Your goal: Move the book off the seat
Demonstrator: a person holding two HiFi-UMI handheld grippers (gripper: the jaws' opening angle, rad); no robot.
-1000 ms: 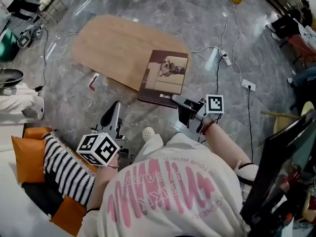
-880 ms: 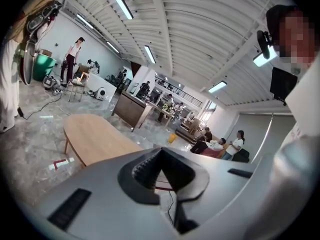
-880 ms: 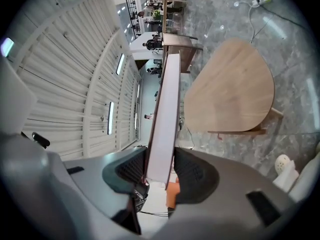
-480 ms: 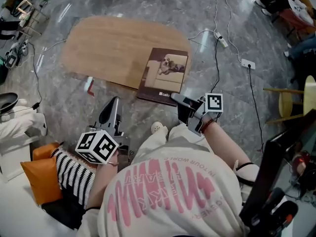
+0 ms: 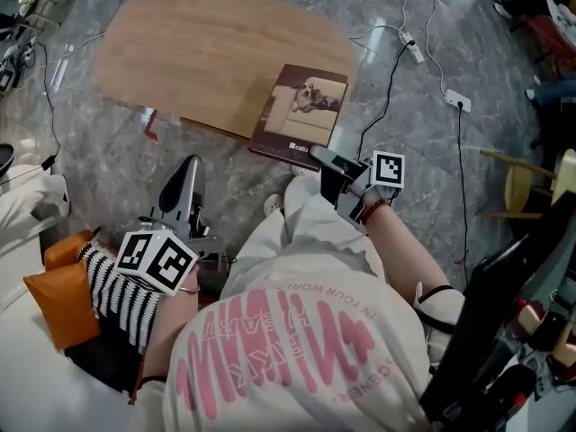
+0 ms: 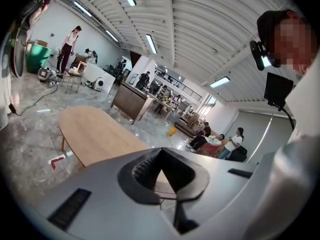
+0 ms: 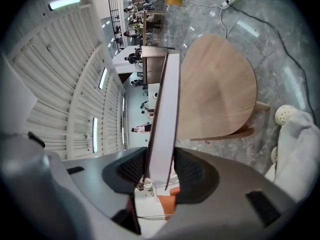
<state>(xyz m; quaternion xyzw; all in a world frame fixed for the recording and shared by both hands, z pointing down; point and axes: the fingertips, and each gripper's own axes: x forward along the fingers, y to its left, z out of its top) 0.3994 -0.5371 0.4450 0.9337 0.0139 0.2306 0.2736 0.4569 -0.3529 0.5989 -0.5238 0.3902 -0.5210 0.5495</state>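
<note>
Down at 8 o'clock in the head view sit the cushions [image 5: 108, 300], and the book is clear of them. The left gripper [image 5: 187, 171] at 9 o'clock points up-frame, its jaws closed together on nothing.

At 11 o'clock is the desk [image 5: 198, 52]. The book [image 5: 304, 111] hangs flat at 12 o'clock, its far half over the desk's right edge. Whether it touches the wood, I cannot tell.

The right gripper [image 5: 326, 162] at 1 o'clock is clamped on the book's near edge, and its own view shows both pads pressed on the covers.

The book looks thin, stiff and glossy, and not heavy. Held by one edge, though, it levers on the pads and could slide or droop. A deep bite at mid-edge near the spine suits it best.
</note>
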